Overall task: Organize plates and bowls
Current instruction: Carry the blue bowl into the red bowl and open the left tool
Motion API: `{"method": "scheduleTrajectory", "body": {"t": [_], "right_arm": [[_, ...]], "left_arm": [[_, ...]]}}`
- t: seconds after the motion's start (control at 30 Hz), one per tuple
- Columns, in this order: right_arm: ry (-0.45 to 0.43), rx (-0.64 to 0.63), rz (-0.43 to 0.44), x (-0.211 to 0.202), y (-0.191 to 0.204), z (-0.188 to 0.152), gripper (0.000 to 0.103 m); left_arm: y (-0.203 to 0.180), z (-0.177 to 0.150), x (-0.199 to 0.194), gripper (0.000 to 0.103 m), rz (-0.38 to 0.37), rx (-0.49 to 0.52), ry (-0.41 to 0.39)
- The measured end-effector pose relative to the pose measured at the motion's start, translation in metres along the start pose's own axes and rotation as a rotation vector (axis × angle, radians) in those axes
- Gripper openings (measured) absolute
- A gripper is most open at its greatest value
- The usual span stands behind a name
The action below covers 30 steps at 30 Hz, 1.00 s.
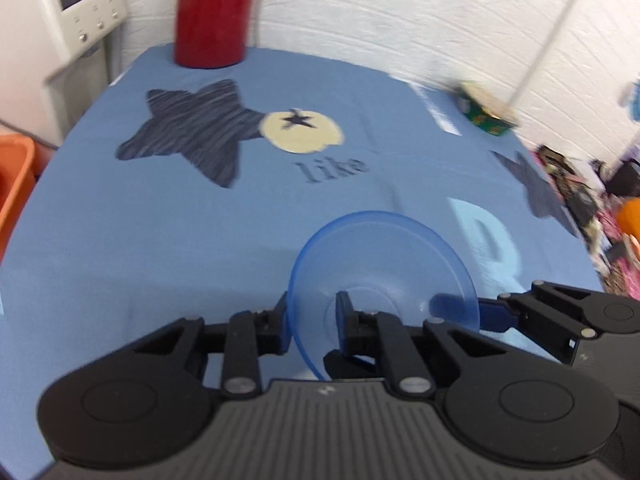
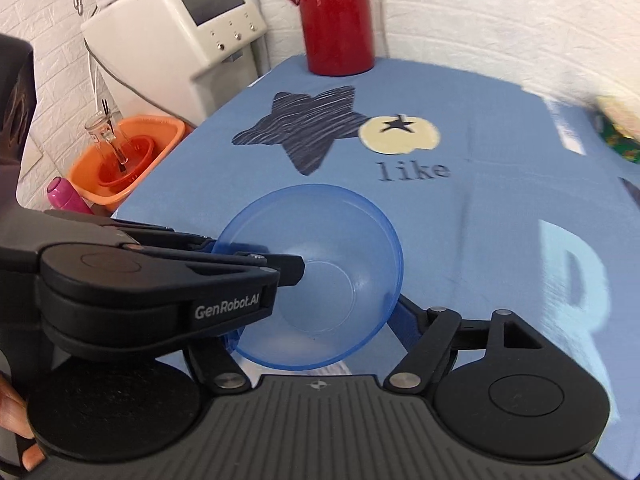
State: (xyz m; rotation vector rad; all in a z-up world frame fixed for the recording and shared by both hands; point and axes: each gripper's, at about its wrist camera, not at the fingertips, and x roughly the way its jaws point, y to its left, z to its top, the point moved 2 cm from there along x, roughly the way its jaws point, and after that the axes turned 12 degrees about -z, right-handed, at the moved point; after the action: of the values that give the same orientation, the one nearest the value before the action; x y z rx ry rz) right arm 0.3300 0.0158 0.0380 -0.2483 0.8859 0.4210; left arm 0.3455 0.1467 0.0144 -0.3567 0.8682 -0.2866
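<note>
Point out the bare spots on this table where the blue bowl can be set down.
Most of the blue tablecloth is free: the wide patch between the blue bowl and the dark star print, and the stretch right of the word "like". The far corners are taken: the red jug on the left, a patterned box on the right.

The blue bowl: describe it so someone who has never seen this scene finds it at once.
Start from the blue tablecloth printed with a dark star and the word "like". Near its front edge, both grippers grip one translucent blue bowl. It is the only dish there; the red jug stands at the far edge.
</note>
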Motion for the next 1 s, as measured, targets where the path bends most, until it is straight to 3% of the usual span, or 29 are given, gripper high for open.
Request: {"method": "scheduleTrajectory", "body": {"t": [0.33,0.47,0.67,0.77,0.83,0.93,1.0], "right_arm": [[0.023,0.097,-0.171,-0.096,-0.075,-0.113,0.062],[0.041,0.142,-0.189,-0.107,-0.093,-0.146,0.062],[0.036,0.161,-0.160,-0.101,-0.100,-0.165,0.062],[0.018,0.140,-0.171,-0.102,-0.100,-0.171,0.060],[0.009,0.149,-0.170,-0.106,-0.103,-0.174,0.060],[0.001,0.184,-0.158,-0.111,-0.110,-0.178,0.060],[-0.019,0.196,-0.166,-0.117,-0.114,-0.179,0.060]], "left_arm": [[-0.137,-0.091,-0.005,0.012,-0.158,0.146,0.070],[-0.163,-0.116,0.007,0.012,-0.173,0.192,0.117],[-0.172,-0.133,0.017,0.014,-0.143,0.225,0.140],[-0.172,-0.136,0.019,0.029,-0.161,0.220,0.144],[-0.171,-0.136,0.017,0.049,-0.189,0.205,0.141],[-0.174,-0.135,0.012,0.057,-0.201,0.214,0.120],[-0.178,-0.135,0.006,0.061,-0.171,0.243,0.079]]}}
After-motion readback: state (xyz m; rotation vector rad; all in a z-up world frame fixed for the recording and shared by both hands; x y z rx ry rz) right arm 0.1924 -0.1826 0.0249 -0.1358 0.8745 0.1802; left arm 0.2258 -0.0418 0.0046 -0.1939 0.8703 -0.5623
